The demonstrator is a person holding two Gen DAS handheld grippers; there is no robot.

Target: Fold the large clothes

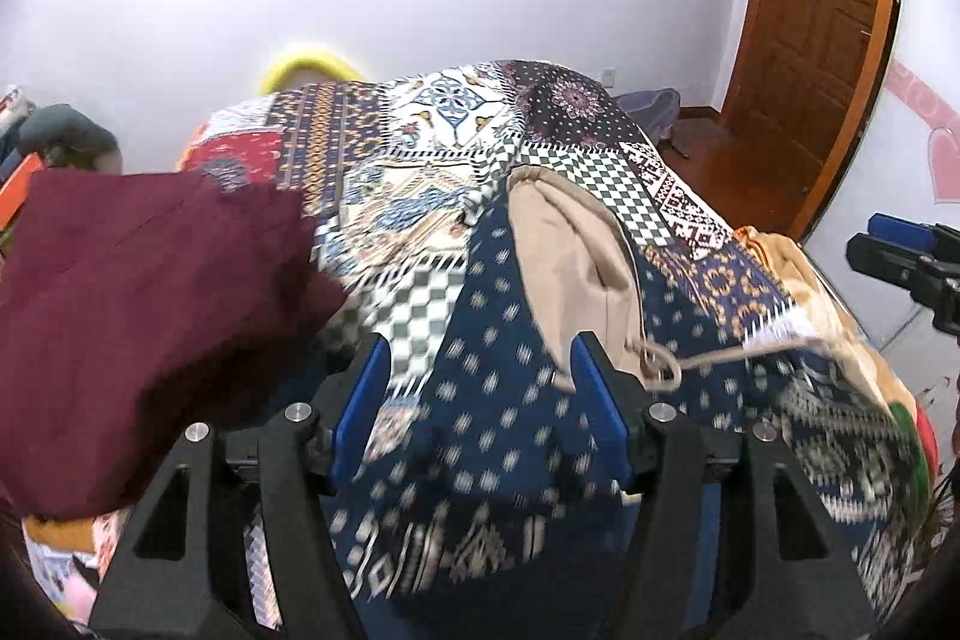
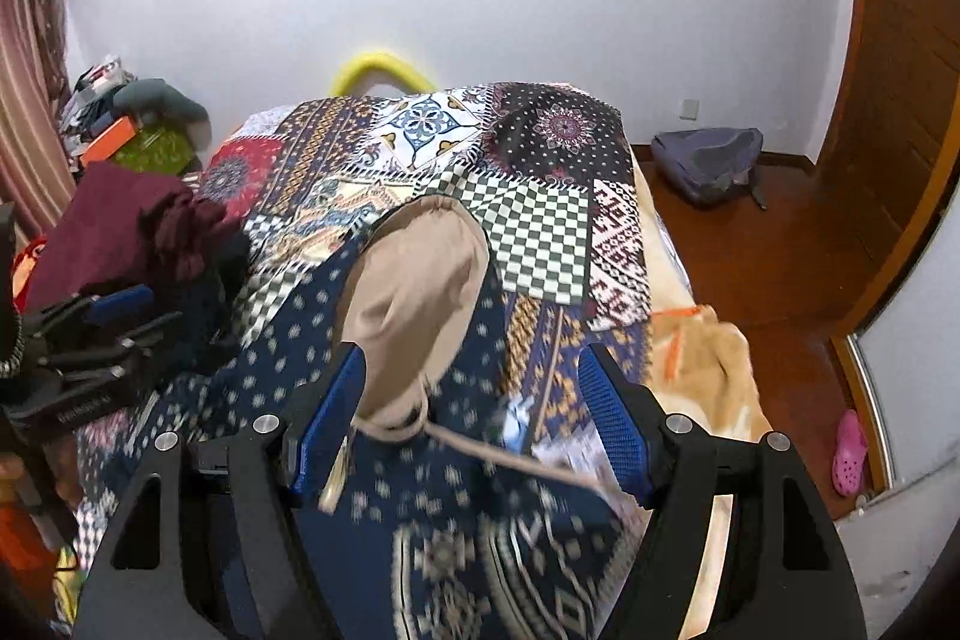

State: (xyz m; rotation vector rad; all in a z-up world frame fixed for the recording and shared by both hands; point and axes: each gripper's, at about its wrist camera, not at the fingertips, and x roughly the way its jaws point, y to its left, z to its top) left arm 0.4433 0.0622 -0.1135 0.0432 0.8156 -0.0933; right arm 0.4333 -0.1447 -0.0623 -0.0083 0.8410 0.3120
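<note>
Beige drawstring garment point(image 1: 576, 244) lying on patchwork-patterned bedspread point(image 1: 432, 148), left hand-held gripper point(image 1: 480, 376) and right hand-held gripper point(image 2: 474, 388) hovering part-open, gripping nothing, maroon folded cloth point(image 1: 138, 292) lying alongside

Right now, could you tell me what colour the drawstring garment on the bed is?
Beige garment, clearest in the right wrist view.

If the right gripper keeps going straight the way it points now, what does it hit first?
Most likely the beige garment lying on the patterned bedspread, near its drawstring. The right gripper is open and empty; depth is unclear, so the bedspread beside it could come first.
</note>
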